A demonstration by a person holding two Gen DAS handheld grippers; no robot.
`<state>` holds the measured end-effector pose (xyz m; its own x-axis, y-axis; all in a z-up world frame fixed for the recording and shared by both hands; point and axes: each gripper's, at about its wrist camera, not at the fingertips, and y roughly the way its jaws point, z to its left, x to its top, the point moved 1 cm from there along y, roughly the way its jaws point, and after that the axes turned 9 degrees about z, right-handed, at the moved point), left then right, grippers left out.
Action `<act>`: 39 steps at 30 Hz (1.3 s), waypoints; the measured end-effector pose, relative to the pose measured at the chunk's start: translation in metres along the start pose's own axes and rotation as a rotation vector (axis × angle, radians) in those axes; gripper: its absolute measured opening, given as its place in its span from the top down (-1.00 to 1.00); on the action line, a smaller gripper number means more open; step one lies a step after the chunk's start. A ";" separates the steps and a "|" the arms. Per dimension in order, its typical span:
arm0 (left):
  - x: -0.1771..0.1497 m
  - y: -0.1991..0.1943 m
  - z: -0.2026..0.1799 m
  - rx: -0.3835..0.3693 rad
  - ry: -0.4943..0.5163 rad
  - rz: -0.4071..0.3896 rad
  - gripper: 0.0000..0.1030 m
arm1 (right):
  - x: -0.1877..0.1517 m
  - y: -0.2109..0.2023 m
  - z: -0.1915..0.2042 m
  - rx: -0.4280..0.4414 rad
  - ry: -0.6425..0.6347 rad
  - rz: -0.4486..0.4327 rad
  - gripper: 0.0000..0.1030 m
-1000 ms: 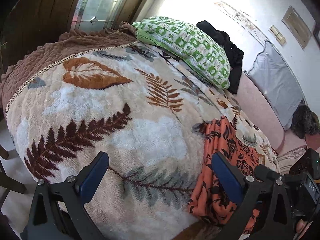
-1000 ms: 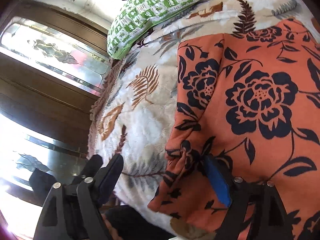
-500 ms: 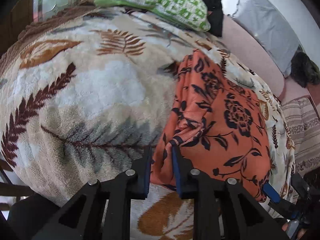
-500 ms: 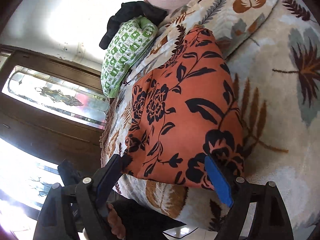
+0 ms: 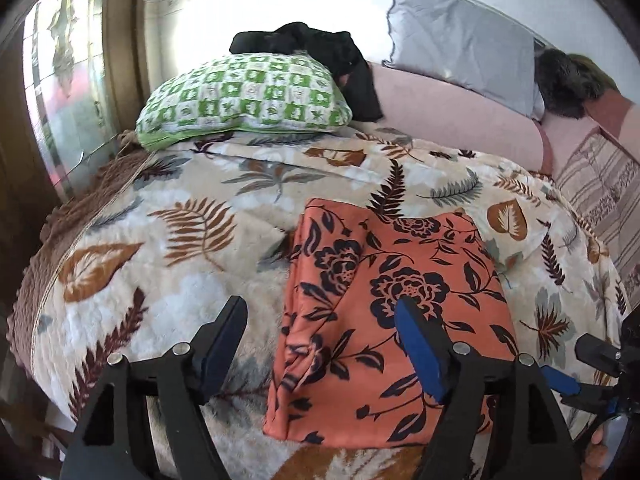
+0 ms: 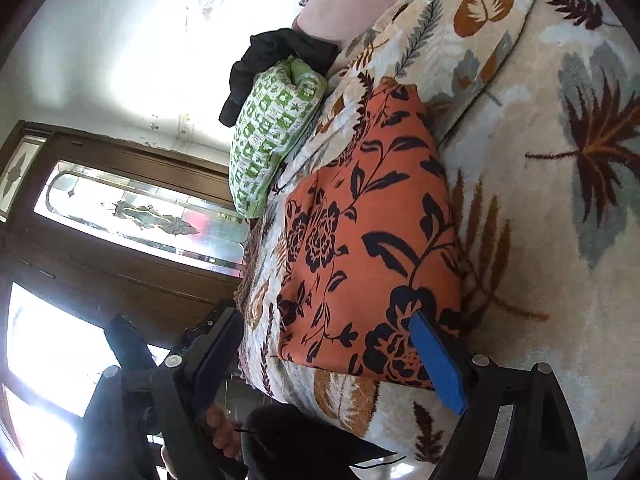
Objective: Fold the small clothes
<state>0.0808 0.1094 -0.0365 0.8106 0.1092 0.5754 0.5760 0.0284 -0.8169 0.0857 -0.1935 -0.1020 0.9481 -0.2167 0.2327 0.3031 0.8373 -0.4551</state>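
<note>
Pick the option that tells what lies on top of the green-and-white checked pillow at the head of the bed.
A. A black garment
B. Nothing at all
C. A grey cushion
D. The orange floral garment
A: a black garment is draped over the far edge of the green-and-white checked pillow, while the folded orange floral garment lies nearer on the leaf-print blanket.
</note>
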 end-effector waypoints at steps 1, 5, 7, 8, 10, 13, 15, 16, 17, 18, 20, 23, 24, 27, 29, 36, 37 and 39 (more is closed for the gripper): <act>0.004 0.010 -0.003 0.006 0.009 0.009 -0.49 | 0.003 -0.004 -0.004 -0.012 0.009 -0.005 -0.70; 0.005 0.059 0.005 0.078 -0.003 0.091 -0.49 | 0.016 -0.005 -0.024 -0.085 0.059 0.020 -0.70; -0.006 0.085 0.014 0.136 -0.002 0.173 -0.51 | 0.021 0.003 -0.025 -0.131 0.030 0.053 -0.70; -0.012 0.092 0.021 0.104 -0.020 0.182 -0.54 | 0.023 0.010 -0.024 -0.154 0.011 0.076 -0.70; -0.019 0.093 0.032 0.057 -0.076 0.167 -0.64 | 0.028 0.027 -0.027 -0.168 0.009 0.131 -0.70; -0.019 0.093 0.033 0.047 -0.063 0.161 -0.65 | 0.038 0.041 -0.028 -0.193 0.015 0.121 -0.70; -0.020 0.093 0.033 0.041 -0.065 0.156 -0.67 | 0.045 0.054 -0.028 -0.215 0.004 0.128 -0.70; -0.020 0.094 0.034 0.035 -0.074 0.159 -0.67 | 0.046 0.064 -0.028 -0.205 -0.003 0.167 -0.56; -0.020 0.094 0.035 0.025 -0.080 0.163 -0.67 | 0.046 0.072 -0.025 -0.228 -0.017 0.197 -0.25; -0.020 0.094 0.036 0.018 -0.084 0.166 -0.67 | 0.044 0.073 -0.017 -0.286 -0.046 0.189 0.04; -0.020 0.095 0.037 0.009 -0.090 0.170 -0.68 | 0.038 0.066 0.013 -0.375 -0.148 0.133 0.19; -0.020 0.097 0.038 0.012 -0.093 0.175 -0.74 | 0.026 0.080 0.033 -0.571 -0.303 0.133 0.20; -0.019 0.099 0.038 0.006 -0.095 0.181 -0.74 | 0.027 0.090 0.019 -0.601 -0.276 0.178 0.14; -0.020 0.097 0.039 -0.005 -0.106 0.182 -0.74 | 0.039 0.072 -0.010 -0.433 -0.065 0.149 -0.29; -0.021 0.098 0.039 -0.011 -0.115 0.183 -0.75 | 0.049 0.054 -0.005 -0.382 -0.053 0.078 -0.38; -0.021 0.099 0.042 -0.027 -0.130 0.188 -0.76 | 0.101 0.079 -0.037 -0.202 0.123 0.137 -0.51; -0.021 0.099 0.043 -0.030 -0.130 0.188 -0.76 | 0.101 0.088 -0.037 -0.236 0.106 0.163 0.00; -0.021 0.099 0.043 -0.032 -0.130 0.187 -0.76 | 0.094 0.090 -0.009 -0.371 -0.033 0.140 0.25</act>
<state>0.1159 0.1530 -0.1311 0.8842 0.2363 0.4028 0.4222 -0.0357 -0.9058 0.2034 -0.1430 -0.1290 0.9808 -0.0921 0.1717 0.1915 0.6178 -0.7627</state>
